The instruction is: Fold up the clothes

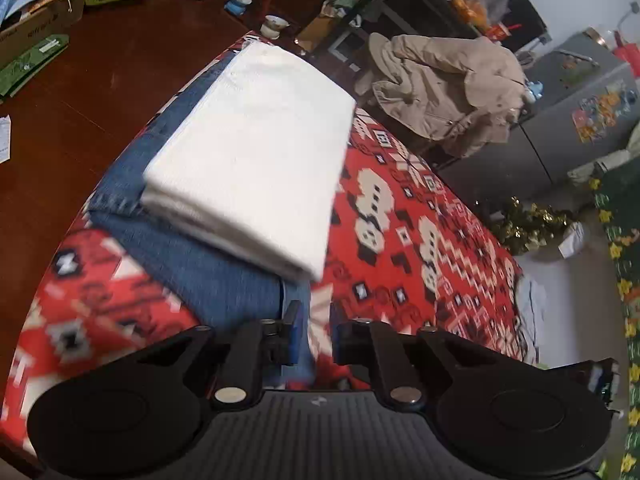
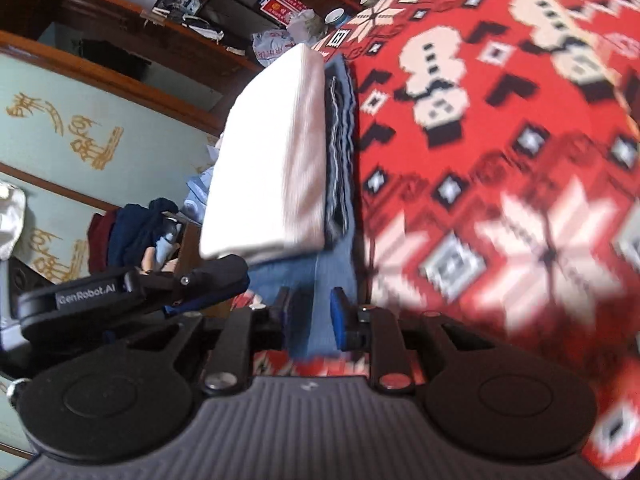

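Observation:
A folded white cloth (image 1: 252,152) (image 2: 272,160) lies on top of folded blue jeans (image 1: 200,272) (image 2: 340,148), stacked on a table under a red patterned cloth (image 1: 420,220) (image 2: 500,160). A lighter denim flap (image 2: 316,280) sticks out from the stack's near end. My left gripper (image 1: 316,334) sits at that end, its jaws a narrow gap apart with the denim edge between them. My right gripper (image 2: 314,318) is closed on the same flap, and denim fills its gap. In the right wrist view the left gripper (image 2: 236,270) shows from the side at the stack's corner.
A beige jacket (image 1: 448,88) hangs over a chair beyond the table's far side, with a grey fridge (image 1: 580,120) behind. A brown surface (image 1: 80,100) holds a cardboard box (image 1: 32,28) and cups (image 1: 240,2). A pile of dark clothes (image 2: 136,232) lies by a green panelled wall (image 2: 80,140).

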A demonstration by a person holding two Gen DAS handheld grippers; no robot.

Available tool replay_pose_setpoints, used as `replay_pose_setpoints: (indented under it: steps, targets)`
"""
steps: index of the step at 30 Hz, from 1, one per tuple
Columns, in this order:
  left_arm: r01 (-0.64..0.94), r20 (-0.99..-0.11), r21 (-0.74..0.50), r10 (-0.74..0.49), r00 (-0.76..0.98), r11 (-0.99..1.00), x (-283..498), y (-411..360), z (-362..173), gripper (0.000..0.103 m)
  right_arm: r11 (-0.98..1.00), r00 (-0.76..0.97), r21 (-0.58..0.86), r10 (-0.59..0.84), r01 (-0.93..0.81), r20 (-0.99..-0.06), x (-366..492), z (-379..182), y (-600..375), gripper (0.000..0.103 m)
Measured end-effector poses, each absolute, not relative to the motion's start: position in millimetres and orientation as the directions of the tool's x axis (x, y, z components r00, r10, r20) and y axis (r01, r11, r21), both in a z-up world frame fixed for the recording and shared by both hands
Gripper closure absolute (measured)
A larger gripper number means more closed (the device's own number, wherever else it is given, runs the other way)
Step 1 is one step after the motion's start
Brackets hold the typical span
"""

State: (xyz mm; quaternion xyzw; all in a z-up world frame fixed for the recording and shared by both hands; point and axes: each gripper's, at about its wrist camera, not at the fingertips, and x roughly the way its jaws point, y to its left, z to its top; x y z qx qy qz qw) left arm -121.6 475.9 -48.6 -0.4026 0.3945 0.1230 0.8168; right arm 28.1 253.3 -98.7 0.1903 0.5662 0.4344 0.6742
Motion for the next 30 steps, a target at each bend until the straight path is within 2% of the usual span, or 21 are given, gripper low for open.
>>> replay_pose_setpoints:
  steps: [3, 7, 9, 11, 12, 13, 14, 15, 17, 21, 23, 30]
  targets:
    - [-0.501, -0.731, -0.544, -0.087, 0.677, 0.674, -149, 455, -37, 0.077, 0.570, 0.039, 0.717, 0.793, -0.401, -0.608, 2, -81, 229, 0.072]
    - [-0.487, -0.725, -0.467, -0.004, 0.689, 0.738, -182, 424, -20, 0.062, 0.603, 0.112, 0.650, 0.767, -0.463, -0.632, -33, -54, 204, 0.064]
    - [-0.486, -0.723, -0.411, 0.049, 0.690, 0.771, -196, 409, -12, 0.050, 0.618, 0.137, 0.611, 0.750, -0.495, -0.647, -48, -41, 195, 0.060]
    - [-0.499, -0.717, -0.366, 0.104, 0.690, 0.785, -210, 398, -5, 0.027, 0.634, 0.178, 0.563, 0.732, -0.530, -0.657, -65, -27, 189, 0.057]
    - [-0.509, -0.715, -0.352, 0.125, 0.688, 0.786, -216, 394, -3, 0.025, 0.644, 0.201, 0.530, 0.719, -0.552, -0.665, -73, -20, 187, 0.052]
    - [-0.519, -0.714, -0.341, 0.143, 0.686, 0.784, -221, 391, 0, 0.023, 0.654, 0.228, 0.493, 0.705, -0.574, -0.671, -82, -13, 185, 0.050]
    - [-0.529, -0.713, -0.331, 0.160, 0.683, 0.782, -227, 389, 2, 0.021, 0.662, 0.255, 0.460, 0.695, -0.592, -0.672, -90, -6, 184, 0.044]
    - [-0.539, -0.713, -0.316, 0.179, 0.678, 0.780, -232, 386, 4, 0.020, 0.664, 0.274, 0.442, 0.693, -0.603, -0.667, -97, 1, 181, 0.034]
    - [-0.557, -0.715, -0.285, 0.214, 0.666, 0.780, -240, 382, 8, 0.018, 0.664, 0.300, 0.421, 0.694, -0.618, -0.654, -109, 15, 175, 0.020]
    - [-0.566, -0.708, -0.249, 0.251, 0.660, 0.786, -252, 375, 17, 0.018, 0.674, 0.345, 0.372, 0.682, -0.638, -0.645, -129, 38, 167, 0.004]
    - [-0.569, -0.702, -0.226, 0.273, 0.658, 0.791, -256, 370, 21, 0.017, 0.688, 0.365, 0.346, 0.666, -0.639, -0.651, -136, 46, 164, 0.001]
    - [-0.549, -0.676, -0.165, 0.311, 0.668, 0.820, -263, 357, 31, 0.012, 0.721, 0.417, 0.266, 0.617, -0.640, -0.667, -158, 69, 153, 0.001]
